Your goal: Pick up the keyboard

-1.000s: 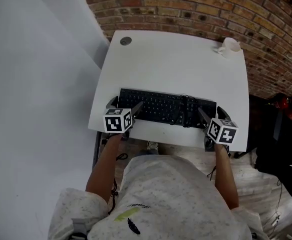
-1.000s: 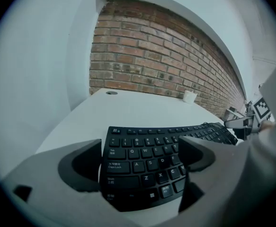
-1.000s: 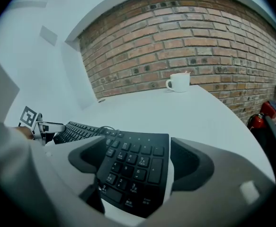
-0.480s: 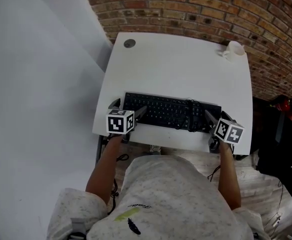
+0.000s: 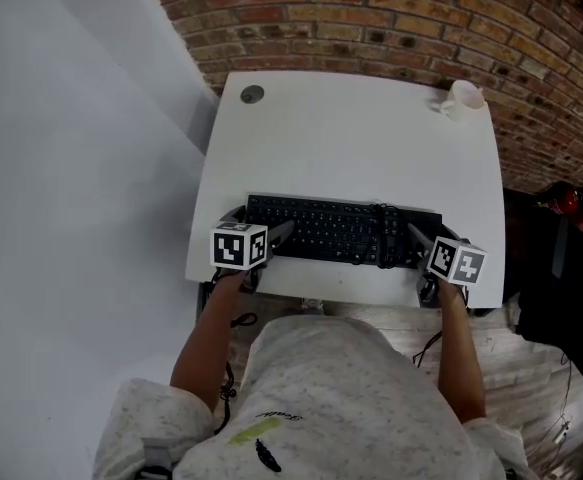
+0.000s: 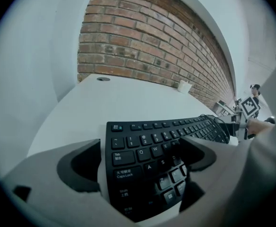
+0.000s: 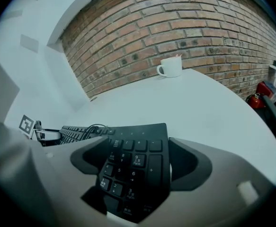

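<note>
Black flat kbd, i.e. keyboard (image 5: 341,230), on smooth white rect. table (image 5: 371,138).

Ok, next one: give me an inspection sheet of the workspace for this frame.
Surface: white table, mostly bare.
Job's things: black keyboard lying flat along the near edge.
Clutter: white cup at the far right corner; round grommet at the far left corner.
Grippers: left claw open, straddling the keyboard's left end; right claw closing, number-pad end between its jaws, gap beside one jaw.
Cables: black cable looped over the keyboard beside the number pad.
Surroundings: brick wall behind; white wall at left.
</note>
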{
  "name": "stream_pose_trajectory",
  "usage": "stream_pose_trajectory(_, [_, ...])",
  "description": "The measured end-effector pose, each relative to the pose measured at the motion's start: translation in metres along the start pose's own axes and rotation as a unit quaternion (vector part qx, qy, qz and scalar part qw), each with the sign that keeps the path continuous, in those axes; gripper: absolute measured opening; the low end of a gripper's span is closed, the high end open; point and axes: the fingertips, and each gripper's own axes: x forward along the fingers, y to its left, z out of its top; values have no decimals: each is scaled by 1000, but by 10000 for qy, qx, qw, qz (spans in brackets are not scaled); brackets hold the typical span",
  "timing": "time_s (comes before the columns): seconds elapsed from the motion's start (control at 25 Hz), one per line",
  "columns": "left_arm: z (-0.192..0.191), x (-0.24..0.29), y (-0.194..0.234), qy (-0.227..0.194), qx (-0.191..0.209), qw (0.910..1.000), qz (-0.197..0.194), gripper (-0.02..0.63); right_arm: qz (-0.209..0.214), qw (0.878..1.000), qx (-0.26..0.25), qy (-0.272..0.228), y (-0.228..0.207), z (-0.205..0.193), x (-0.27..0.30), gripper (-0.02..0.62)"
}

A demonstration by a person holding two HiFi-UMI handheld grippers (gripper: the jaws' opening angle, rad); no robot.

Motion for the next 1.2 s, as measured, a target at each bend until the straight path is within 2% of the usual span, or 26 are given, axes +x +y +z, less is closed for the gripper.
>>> stream_pose_trajectory(0.24, [1,1,-5,17,-14,10000,-60,482,-65,10000,36,-9,-3,0,-1,396])
stream_pose_trajectory(0.56, [4,-1,-3,-304,-269,9991,118,469,-147,9998,-30,-149,-2,4,-7,391])
stream_pose_trajectory(0.88, [26,-24,-8,-939,-126,9951,270,469,5,9981,-152,-593,9,24,-20,388])
stream_pose_trajectory(1.2, [67,-62,-19,-1724,79,9845,325,468,168,9917,-450,-1192,29,68,-49,388])
